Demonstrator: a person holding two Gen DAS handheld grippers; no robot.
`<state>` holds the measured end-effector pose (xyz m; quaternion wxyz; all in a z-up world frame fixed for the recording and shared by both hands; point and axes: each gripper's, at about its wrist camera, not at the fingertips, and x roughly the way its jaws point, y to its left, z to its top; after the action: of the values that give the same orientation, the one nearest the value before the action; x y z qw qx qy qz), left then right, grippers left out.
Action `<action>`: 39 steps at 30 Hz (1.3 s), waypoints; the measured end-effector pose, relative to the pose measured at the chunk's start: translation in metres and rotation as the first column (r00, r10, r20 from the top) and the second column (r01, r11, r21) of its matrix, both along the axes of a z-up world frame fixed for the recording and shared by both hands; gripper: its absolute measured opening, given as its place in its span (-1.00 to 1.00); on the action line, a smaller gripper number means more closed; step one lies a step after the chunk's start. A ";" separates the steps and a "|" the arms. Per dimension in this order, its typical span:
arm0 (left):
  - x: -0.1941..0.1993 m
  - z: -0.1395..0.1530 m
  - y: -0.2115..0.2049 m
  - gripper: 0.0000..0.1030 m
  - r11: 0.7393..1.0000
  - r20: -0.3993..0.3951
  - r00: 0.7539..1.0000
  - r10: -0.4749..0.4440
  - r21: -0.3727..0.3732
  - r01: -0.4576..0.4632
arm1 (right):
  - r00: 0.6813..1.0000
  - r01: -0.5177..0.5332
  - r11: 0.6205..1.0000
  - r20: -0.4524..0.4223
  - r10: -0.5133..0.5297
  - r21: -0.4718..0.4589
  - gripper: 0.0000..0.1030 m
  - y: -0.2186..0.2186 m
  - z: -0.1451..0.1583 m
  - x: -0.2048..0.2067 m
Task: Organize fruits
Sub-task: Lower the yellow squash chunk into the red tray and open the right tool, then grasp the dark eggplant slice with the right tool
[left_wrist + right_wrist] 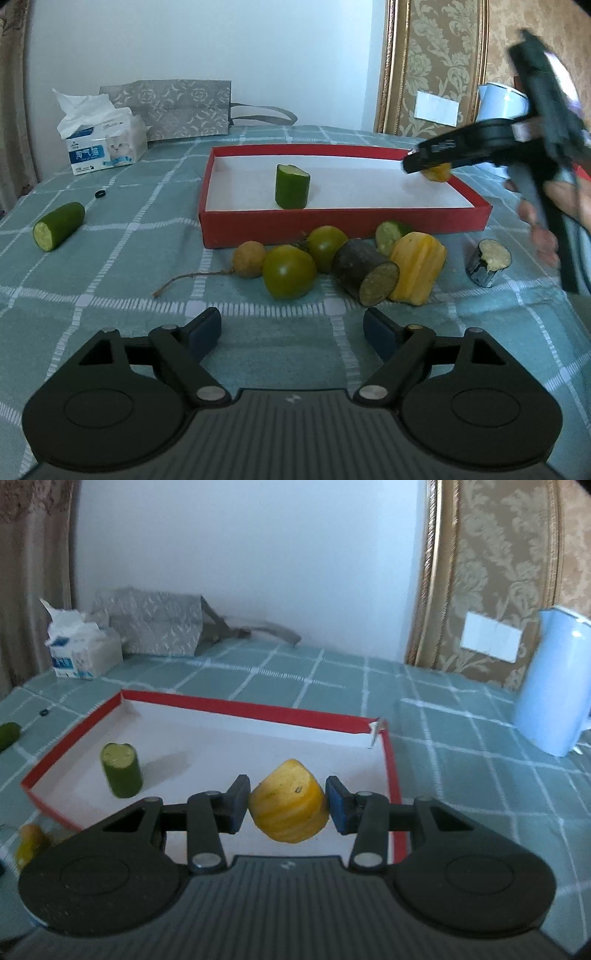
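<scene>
A red tray (343, 224) (240, 706) with a white floor holds one upright cucumber piece (291, 186) (122, 770). My right gripper (288, 805) (424, 164) is shut on a yellow fruit chunk (290, 801) (437, 172) and hovers over the tray's right part. My left gripper (291, 326) stands open above the cloth with nothing between its fingers. Ahead of it lie two green tomatoes (290, 271), a brown longan (249, 258), a dark cut piece (365, 271), a yellow chunk (417, 271), a cucumber slice (389, 236) and another dark piece (487, 262).
A second cucumber piece (59, 226) and a small black ring (99, 194) lie left of the tray. A tissue box (101, 142) (83, 650) and grey bag (177, 109) stand at the back. A pale blue jug (554, 683) stands at the right. A hand (554, 218) holds the right gripper.
</scene>
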<state>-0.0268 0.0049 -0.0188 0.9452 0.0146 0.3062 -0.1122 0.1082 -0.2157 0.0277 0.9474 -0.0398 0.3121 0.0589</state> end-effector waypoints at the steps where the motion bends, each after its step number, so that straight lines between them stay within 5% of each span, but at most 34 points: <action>1: 0.000 0.000 0.000 0.66 1.000 0.000 1.000 -0.001 -0.002 0.001 | 1.000 -0.001 1.000 -0.019 0.001 -0.009 -0.18 0.002 -0.003 0.009; 14: 0.002 0.000 0.002 0.70 1.000 -0.002 1.000 0.004 -0.013 -0.004 | 0.985 -0.027 0.996 -0.174 0.012 -0.080 -0.16 0.021 -0.027 0.062; 20: 0.002 0.000 0.003 0.70 1.000 -0.001 1.000 0.011 -0.010 -0.011 | 0.988 -0.038 0.994 -0.151 0.022 -0.106 0.25 0.023 -0.018 0.060; 28: 0.002 0.000 0.004 0.70 0.999 -0.001 0.999 0.038 -0.009 -0.038 | 0.999 0.022 0.999 -0.030 -0.023 -0.047 0.60 -0.002 0.007 0.000; 31: 0.002 0.000 0.003 0.70 0.999 -0.001 0.999 0.038 0.000 -0.038 | 0.998 0.064 0.998 0.026 -0.065 0.027 0.97 -0.019 0.011 -0.035; 36: 0.001 0.000 0.002 0.70 0.999 0.001 0.999 0.044 0.007 -0.044 | 0.980 0.131 0.985 0.135 -0.145 0.112 1.00 -0.048 0.005 -0.089; 39: 0.001 0.000 0.002 0.71 0.999 0.001 0.999 0.043 0.010 -0.043 | 0.978 0.151 0.981 0.124 -0.166 0.125 1.00 -0.059 -0.005 -0.104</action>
<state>-0.0258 0.0069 -0.0190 0.9474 0.0125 0.3067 -0.0903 0.0040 -0.2744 0.0230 0.9685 0.0361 0.2463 -0.0019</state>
